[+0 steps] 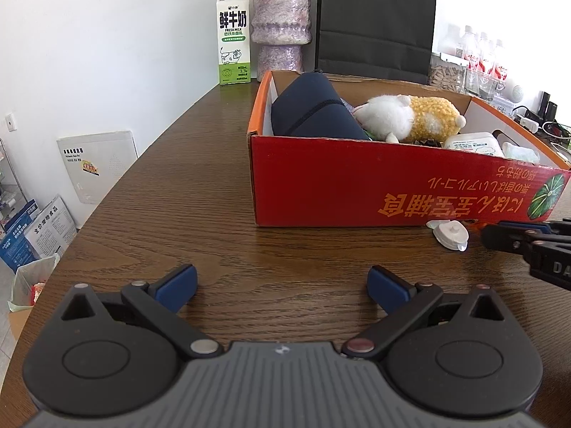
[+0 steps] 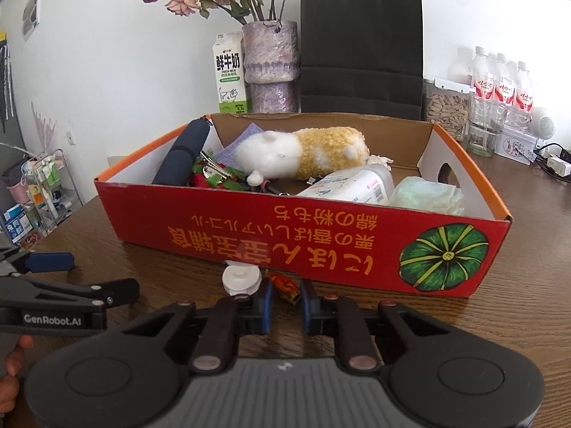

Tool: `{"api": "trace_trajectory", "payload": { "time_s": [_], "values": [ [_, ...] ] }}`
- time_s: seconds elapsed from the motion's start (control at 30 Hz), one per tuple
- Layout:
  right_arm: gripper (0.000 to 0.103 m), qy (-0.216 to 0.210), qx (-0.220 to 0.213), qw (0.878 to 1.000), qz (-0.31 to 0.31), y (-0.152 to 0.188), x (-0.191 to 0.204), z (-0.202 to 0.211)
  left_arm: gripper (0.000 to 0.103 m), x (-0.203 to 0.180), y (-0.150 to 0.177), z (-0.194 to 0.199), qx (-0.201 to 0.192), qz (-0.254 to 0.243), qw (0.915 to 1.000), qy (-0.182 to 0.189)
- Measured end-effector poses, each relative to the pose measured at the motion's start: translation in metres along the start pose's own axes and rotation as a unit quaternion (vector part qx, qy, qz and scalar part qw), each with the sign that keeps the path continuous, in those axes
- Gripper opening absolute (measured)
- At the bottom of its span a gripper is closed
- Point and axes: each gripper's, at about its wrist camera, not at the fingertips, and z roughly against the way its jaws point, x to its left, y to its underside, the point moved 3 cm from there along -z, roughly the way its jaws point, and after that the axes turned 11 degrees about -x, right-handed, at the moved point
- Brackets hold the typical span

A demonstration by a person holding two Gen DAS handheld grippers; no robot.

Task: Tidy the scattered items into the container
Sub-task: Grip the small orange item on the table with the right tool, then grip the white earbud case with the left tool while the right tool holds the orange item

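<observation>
Box wall [image 2: 285, 235] ahead — crowded inside

Table [image 1: 200, 185]: dark wood grain, satin sheen. Box [image 2: 249, 221]: printed red cardboard, matt, raw brown inside; plush toy [image 2: 303, 153] in it is fluffy white and nubbly yellow fabric. Left gripper [image 1: 282, 285]: matt black plastic, blue rubbery pads [image 1: 180, 281], bare metal pivot pins.

Red box [image 2: 249, 228] with orange lettering and a green striped pumpkin [image 2: 444, 256].

Dark wood table [image 1: 200, 185] — well loaded.
On it: 1 red box [image 2: 249, 235], 1 white cap [image 2: 239, 279] and an orange scrap [image 2: 284, 285] beside it — milk carton [image 1: 233, 35], vase [image 1: 281, 25], black bag [image 2: 360, 46] behind.
</observation>
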Motion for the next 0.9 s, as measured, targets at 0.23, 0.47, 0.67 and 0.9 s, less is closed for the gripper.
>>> {"api": "trace_trajectory", "payload": {
  "time_s": [0.23, 0.47, 0.67, 0.9],
  "values": [
    [0.015, 0.01, -0.012, 1.0, -0.009, 0.001, -0.015, 0.013, 0.103, -0.016, -0.004, -0.002, 0.0, 0.001, 1.0, 0.009],
    [0.015, 0.026, -0.024, 0.999, -0.016, 0.002, -0.037, 0.024, 0.103, -0.059, -0.013, -0.008, -0.001, -0.014, 0.9989, 0.045],
    [0.015, 0.038, -0.032, 0.999, -0.022, 0.004, -0.056, 0.03, 0.103, -0.093, -0.018, -0.02, 0.001, -0.022, 0.9989, 0.042],
    [0.015, 0.039, -0.039, 0.998, -0.025, 0.008, -0.065, 0.03, 0.103, -0.108, -0.021, -0.035, 0.015, -0.006, 0.9992, 0.036]
  ]
}}
